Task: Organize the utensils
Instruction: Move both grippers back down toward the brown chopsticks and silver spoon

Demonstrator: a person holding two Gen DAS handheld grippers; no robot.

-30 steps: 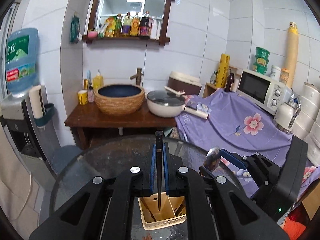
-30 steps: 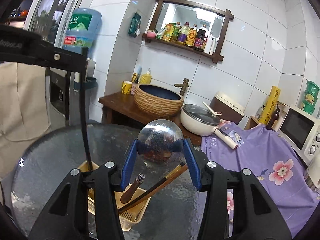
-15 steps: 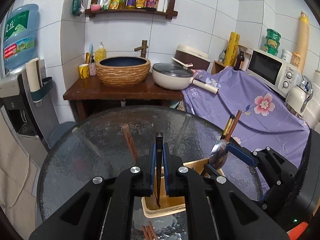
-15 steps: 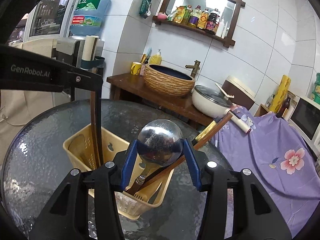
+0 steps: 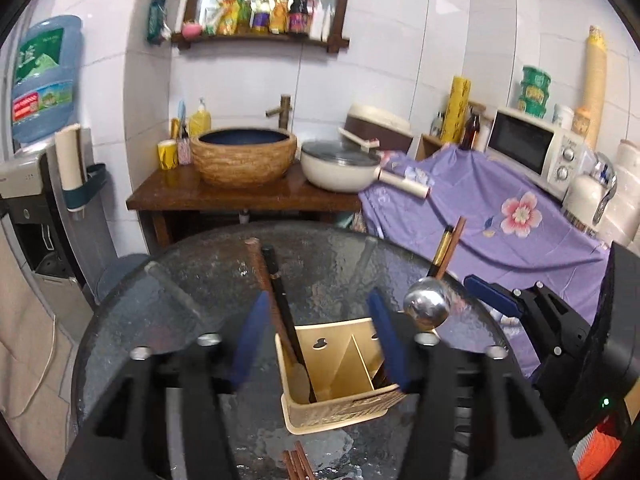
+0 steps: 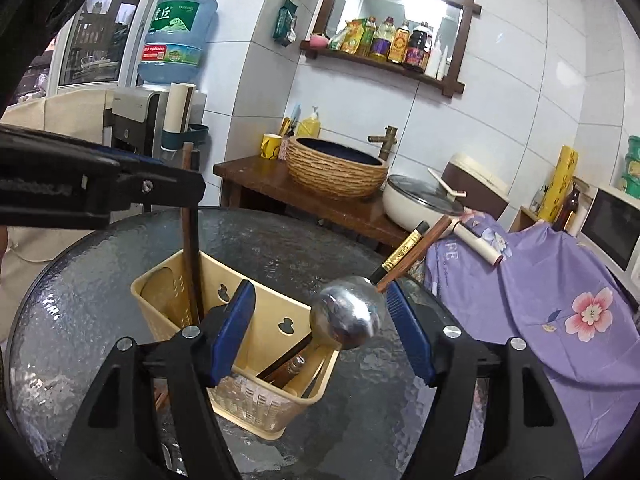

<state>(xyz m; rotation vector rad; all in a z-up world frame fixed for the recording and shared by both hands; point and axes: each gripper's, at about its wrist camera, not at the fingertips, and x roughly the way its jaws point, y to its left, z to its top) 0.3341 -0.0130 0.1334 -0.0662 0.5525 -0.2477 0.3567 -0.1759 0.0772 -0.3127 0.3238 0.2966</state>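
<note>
- Left edge of the room: a water dispenser (image 6: pixel 138 116) with a blue bottle (image 6: pixel 178 36) on top stands against the tiled wall.
- The round glass worktop (image 5: pixel 192 292) carries a beige plastic utensil caddy (image 6: pixel 256 312), divided into compartments.
- Left claw (image 5: pixel 316 336): its jaws have just been opening and now stand wide. Both blue pads are clear of the utensils, with the caddy between them and below.
- Left compartment of the caddy: a dark chopstick (image 5: pixel 280 292) and a brown one (image 5: pixel 260 276) stand leaning back and to the left, free of the left claw's pads. A pale flat utensil lies beside them; its kind cannot be told.
- Loose brown chopsticks (image 5: pixel 298 462) lie on the worktop just in front of the caddy.
- Right claw (image 6: pixel 320 332): its jaws have just been opening and now stand wide. The steel ladle (image 6: pixel 348 316) stands between the pads, its bowl uppermost and its handle down in the caddy's right compartment. A gap shows on the left side; contact with the right pad cannot be told.
- Right compartment: further chopsticks (image 6: pixel 412 252), one with a gold band, lean out to the upper right behind the ladle's bowl.
- Behind the worktop: a wooden stand with a woven-look basin (image 5: pixel 244 156) and a lidded white pan (image 5: pixel 340 164).
- Far right: a purple floral cloth (image 5: pixel 500 216) and a white microwave (image 5: pixel 536 148).
</note>
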